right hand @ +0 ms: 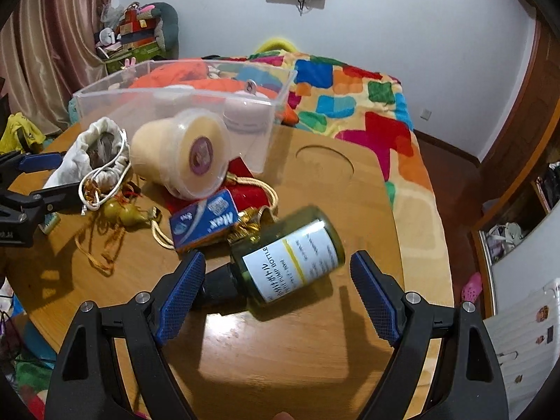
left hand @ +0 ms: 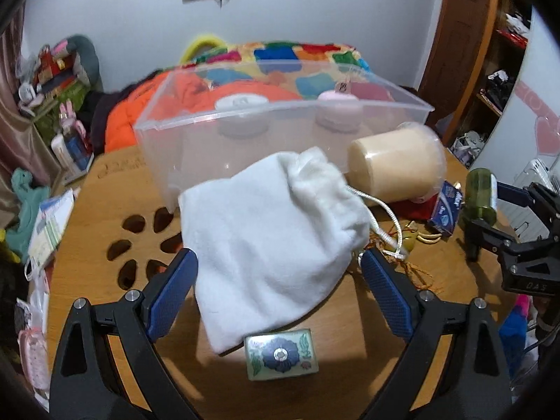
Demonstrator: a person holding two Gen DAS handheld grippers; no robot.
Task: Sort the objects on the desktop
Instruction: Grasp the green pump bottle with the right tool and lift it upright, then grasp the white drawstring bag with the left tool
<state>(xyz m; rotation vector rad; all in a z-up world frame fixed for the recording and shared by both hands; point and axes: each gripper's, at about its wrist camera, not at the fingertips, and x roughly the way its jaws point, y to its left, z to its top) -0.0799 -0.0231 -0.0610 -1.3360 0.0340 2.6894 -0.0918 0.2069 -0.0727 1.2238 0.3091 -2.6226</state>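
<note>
A white drawstring pouch (left hand: 273, 220) lies on the round wooden table (left hand: 91, 189), between the wide jaws of my left gripper (left hand: 279, 261); the blue pads stand beside it without squeezing. A small tin with a blue flower (left hand: 281, 353) sits just below the pouch. In the right wrist view a green pump bottle (right hand: 290, 255) with a white label lies on its side between the jaws of my right gripper (right hand: 279, 262), which is open. A clear plastic box (left hand: 280, 115) at the table's far side holds a white jar (left hand: 241, 103) and a pink jar (left hand: 337, 101).
A cream tub (right hand: 182, 154) lies tipped against the box. A blue packet (right hand: 204, 220), a red pouch (right hand: 252, 189), a gourd charm (right hand: 127, 213) and gold cords crowd the middle. Behind the table is a bed with a colourful blanket (right hand: 350, 105). Clutter lines the left edge.
</note>
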